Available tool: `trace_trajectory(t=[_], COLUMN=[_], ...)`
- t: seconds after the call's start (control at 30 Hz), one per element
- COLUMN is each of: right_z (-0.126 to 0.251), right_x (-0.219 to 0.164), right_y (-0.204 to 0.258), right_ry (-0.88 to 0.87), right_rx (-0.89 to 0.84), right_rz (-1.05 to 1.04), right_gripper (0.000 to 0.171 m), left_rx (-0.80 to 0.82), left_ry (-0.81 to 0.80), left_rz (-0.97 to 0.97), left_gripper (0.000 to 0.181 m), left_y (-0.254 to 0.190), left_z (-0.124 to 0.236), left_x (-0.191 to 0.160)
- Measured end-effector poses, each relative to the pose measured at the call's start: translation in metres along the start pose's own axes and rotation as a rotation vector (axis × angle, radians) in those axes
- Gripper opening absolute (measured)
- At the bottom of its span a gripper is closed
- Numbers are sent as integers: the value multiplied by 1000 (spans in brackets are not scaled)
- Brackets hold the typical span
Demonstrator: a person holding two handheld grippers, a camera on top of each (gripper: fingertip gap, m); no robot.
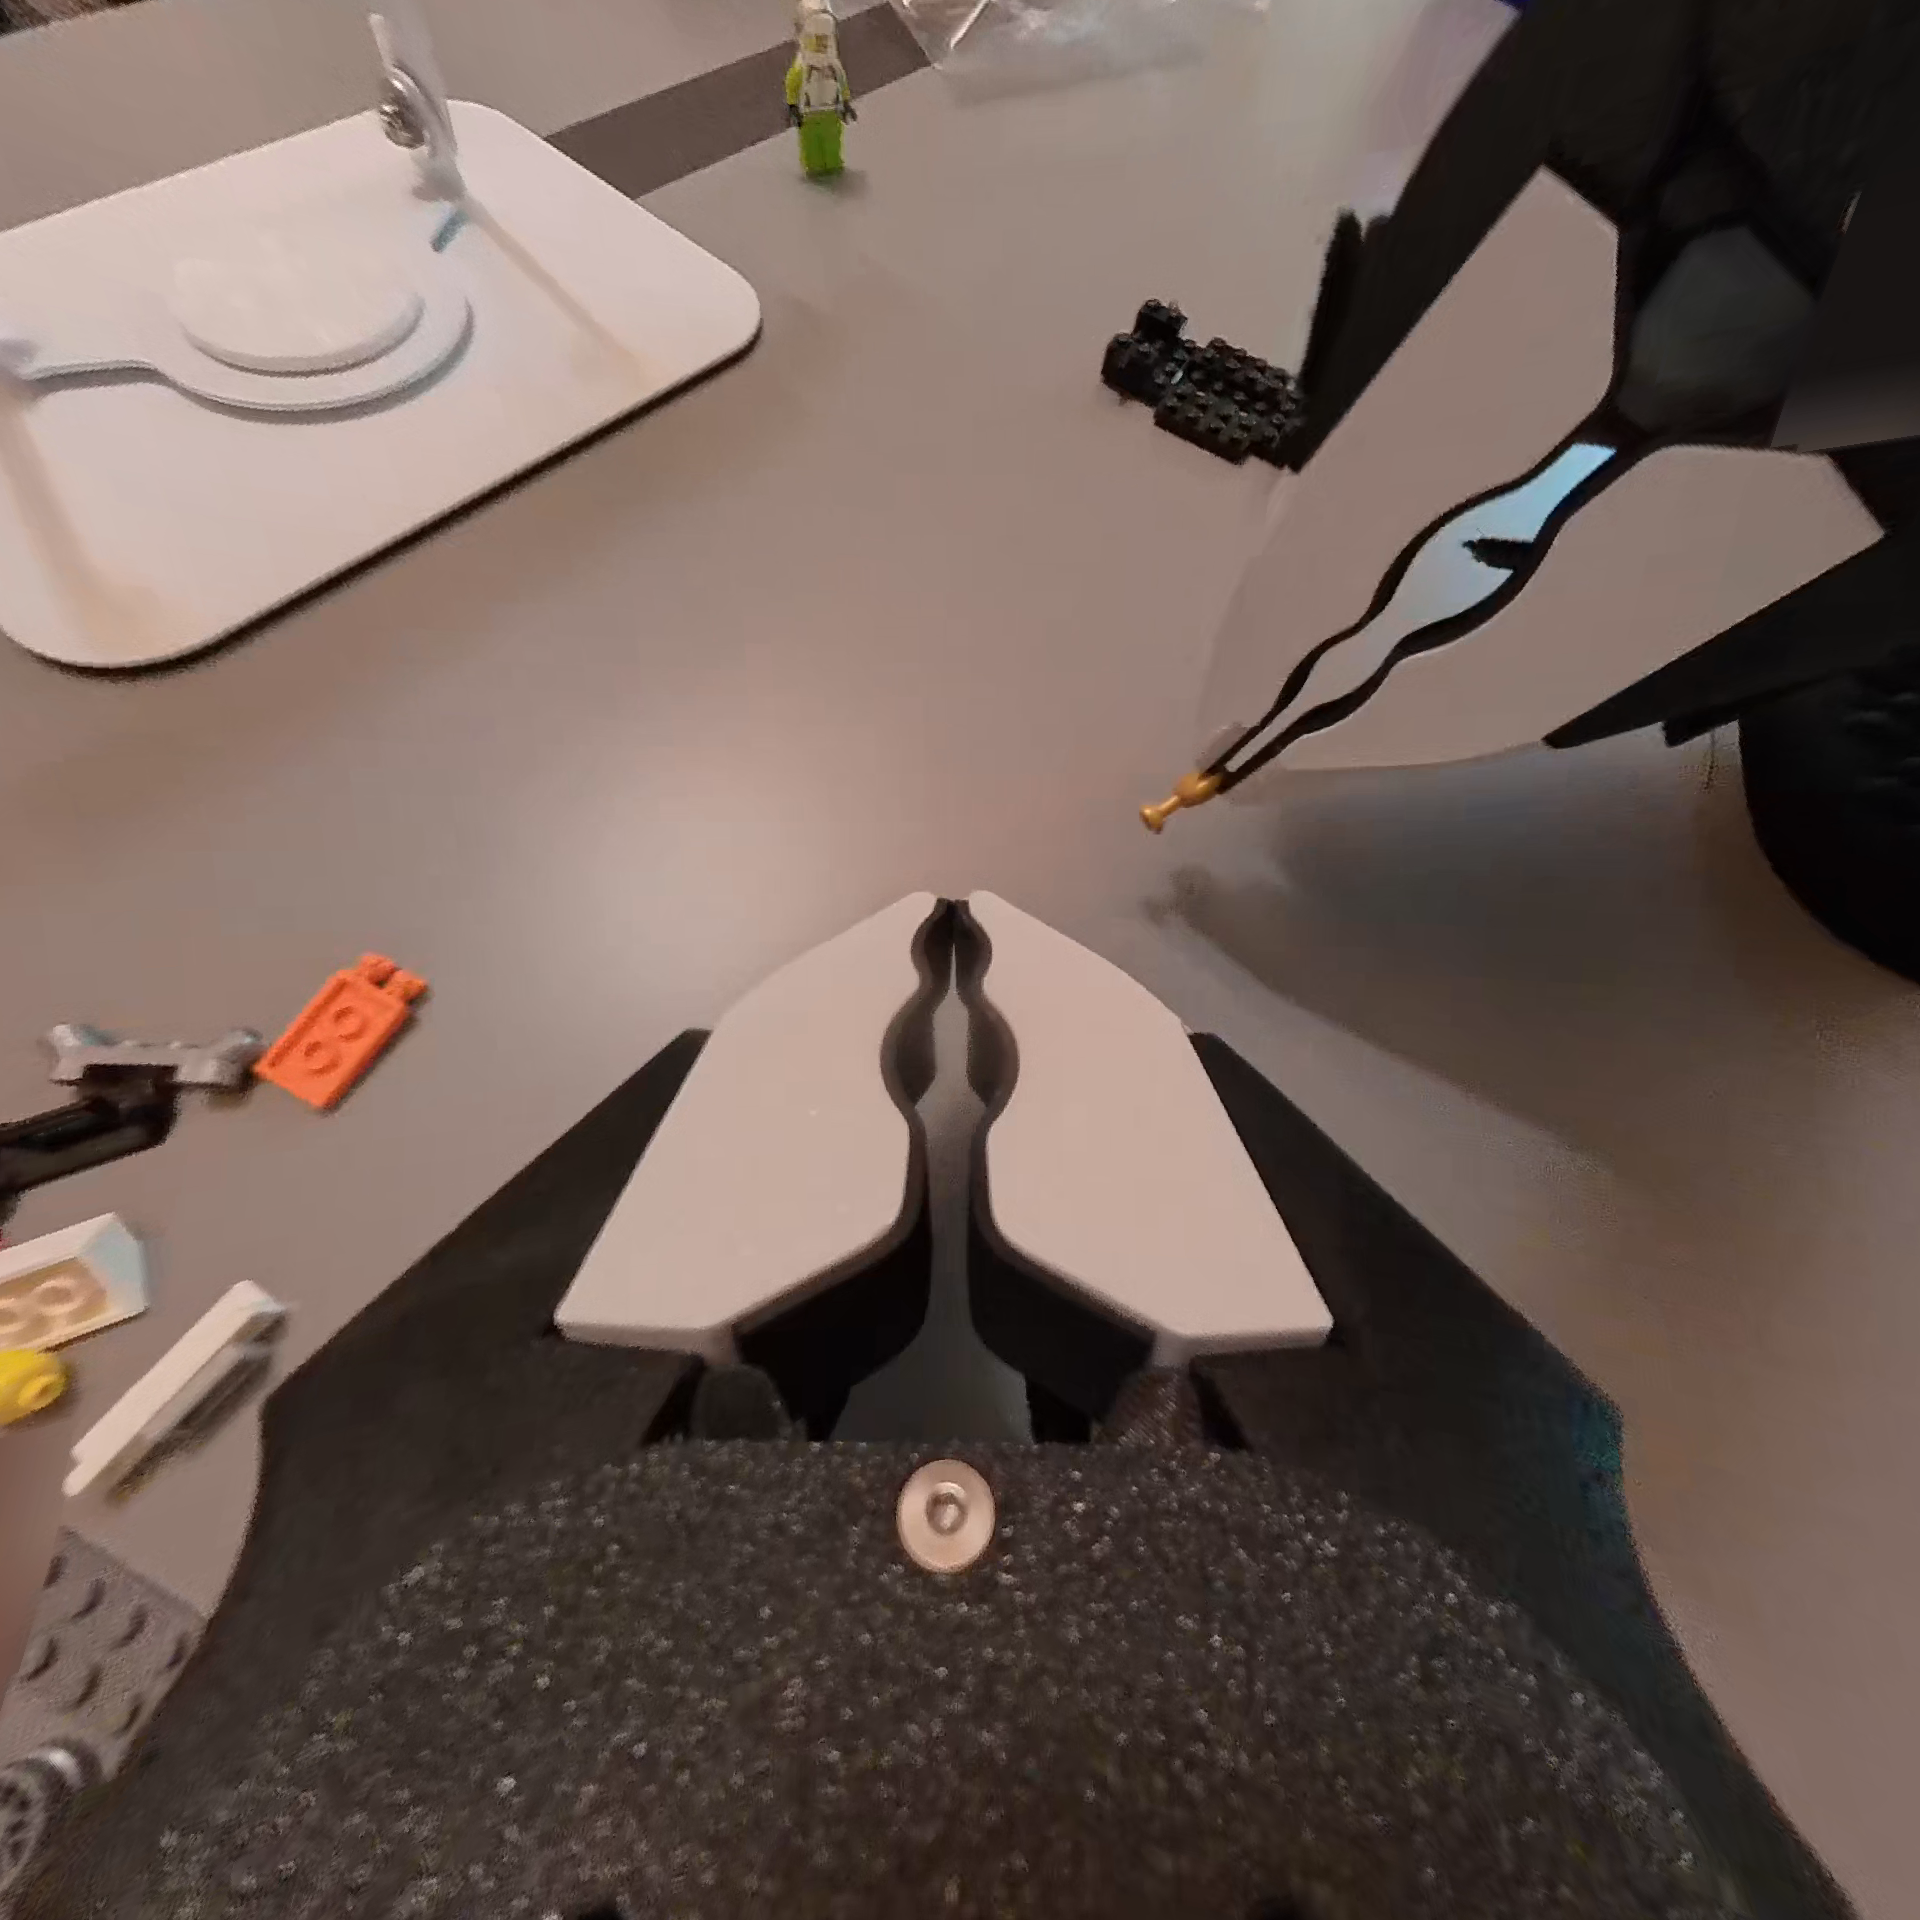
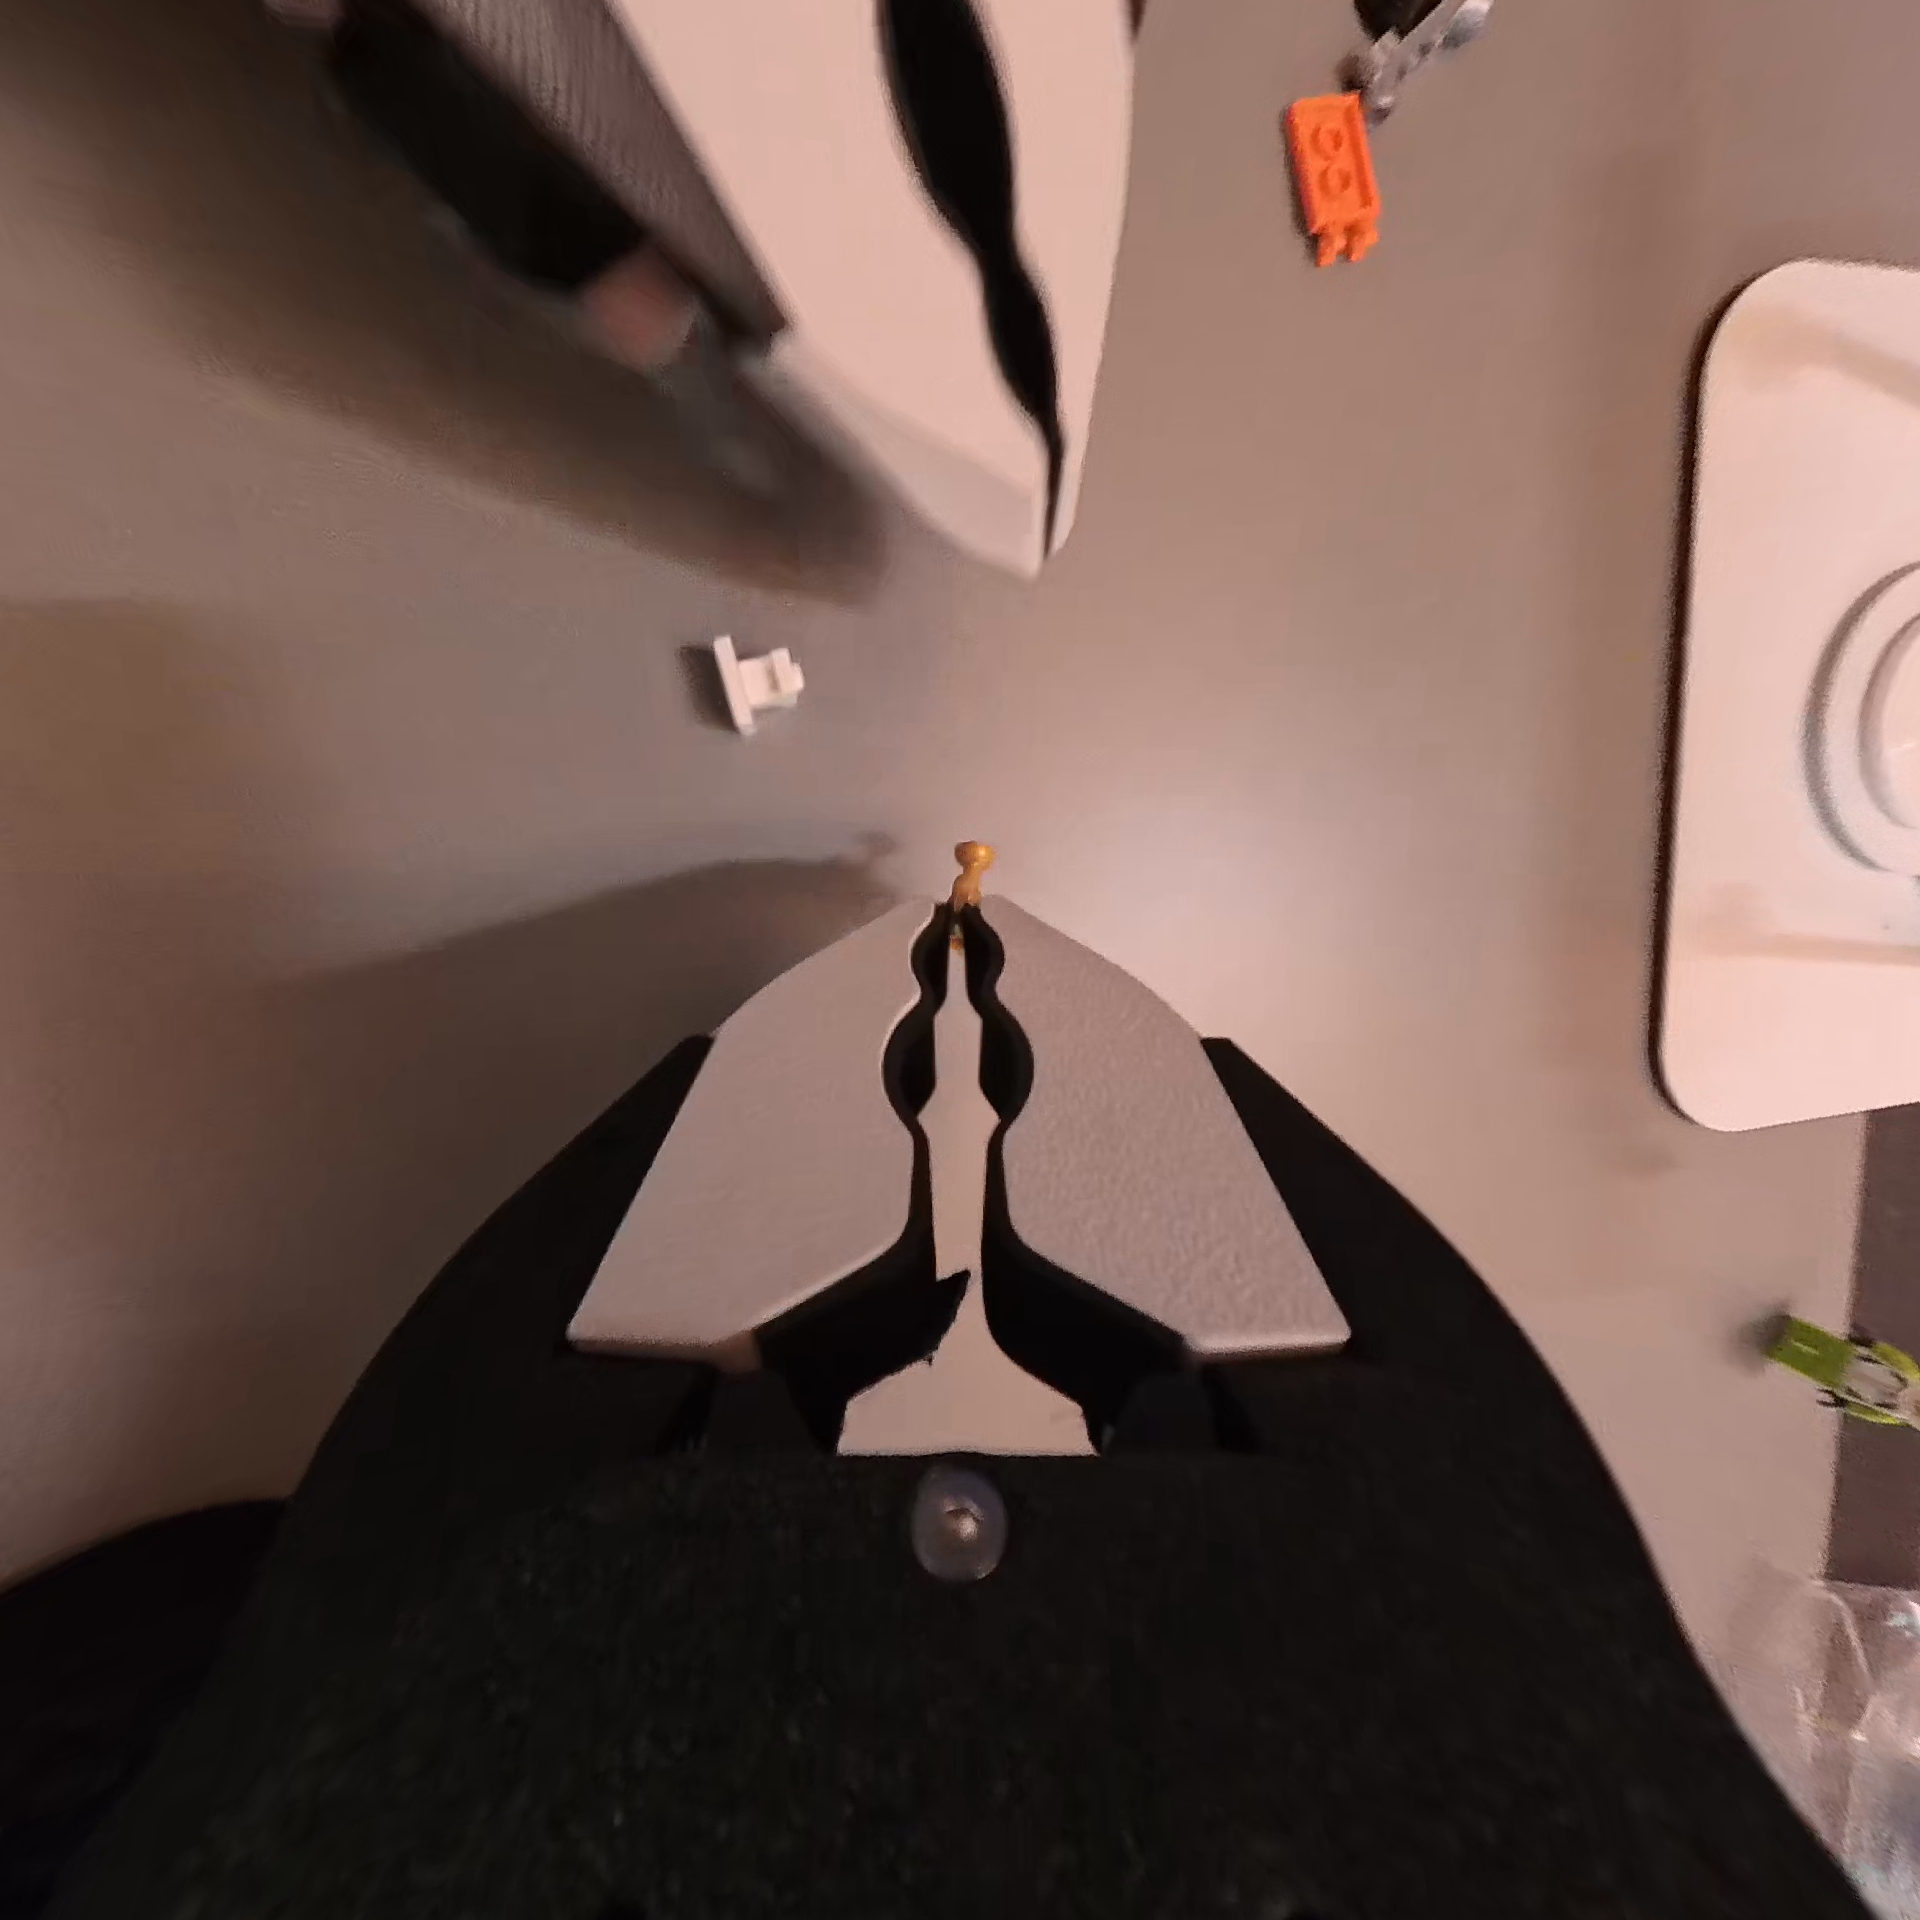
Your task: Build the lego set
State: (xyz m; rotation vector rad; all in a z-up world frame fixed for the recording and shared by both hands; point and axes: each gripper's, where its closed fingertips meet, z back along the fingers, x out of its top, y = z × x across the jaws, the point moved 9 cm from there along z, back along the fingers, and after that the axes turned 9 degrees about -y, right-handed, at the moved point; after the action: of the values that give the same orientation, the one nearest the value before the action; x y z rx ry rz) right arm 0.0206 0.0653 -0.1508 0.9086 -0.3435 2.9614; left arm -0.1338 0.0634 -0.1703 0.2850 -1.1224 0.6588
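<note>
- The right gripper (image 2: 964, 906) is clamping a small gold piece (image 2: 971, 871), which is projecting past its tips above the table (image 1: 831, 623).
- The left gripper (image 1: 958, 906) is resting with tips together, gripping nothing.
- An orange plate (image 1: 330, 1031) is lying left of the left gripper.

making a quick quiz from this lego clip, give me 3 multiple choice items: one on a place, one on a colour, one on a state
1. Where is the gold piece?
A. on the white tray
B. pinched at the right tool's tip
C. beside the minifigure

2. What colour are the minifigure's legs?
A. lime green
B. red
C. blue

3. How is the left tool?
A. wide open
B. gripping the orange plate
C. shut, empty

Answers:
1 B, its stem sits between the tips, off the table.
2 A, lime green in both views.
3 C, tips meet with nothing between.
</note>
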Motion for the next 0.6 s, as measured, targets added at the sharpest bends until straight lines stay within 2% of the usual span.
trace_trajectory(t=[0.13,0.2,0.33,0.5,0.57,0.6], right_z=[-5,-4,4,-29,-40,-43], right_x=[-14,-16,-2,8,9,9], right_y=[3,2,11,26,25,25], right_ry=[-5,-40,-222,-250,-240,-243], right_rx=[-7,-13,51,105,131,138], right_rz=[13,9,-34,-18,-28,-20], right_gripper=[3,11,19,28,26,15], left_rx=[-20,-25,-22,-85,-107,-121], left_ry=[-32,-32,-31,-40,-59,-73], left_rz=[-23,-33,-20,73,105,123], left_gripper=[5,9,9,7,7,7], left_y=[6,7,13,16,17,17], left_z=[11,14,15,13,14,14], left_x=[4,5,3,0,0,1])
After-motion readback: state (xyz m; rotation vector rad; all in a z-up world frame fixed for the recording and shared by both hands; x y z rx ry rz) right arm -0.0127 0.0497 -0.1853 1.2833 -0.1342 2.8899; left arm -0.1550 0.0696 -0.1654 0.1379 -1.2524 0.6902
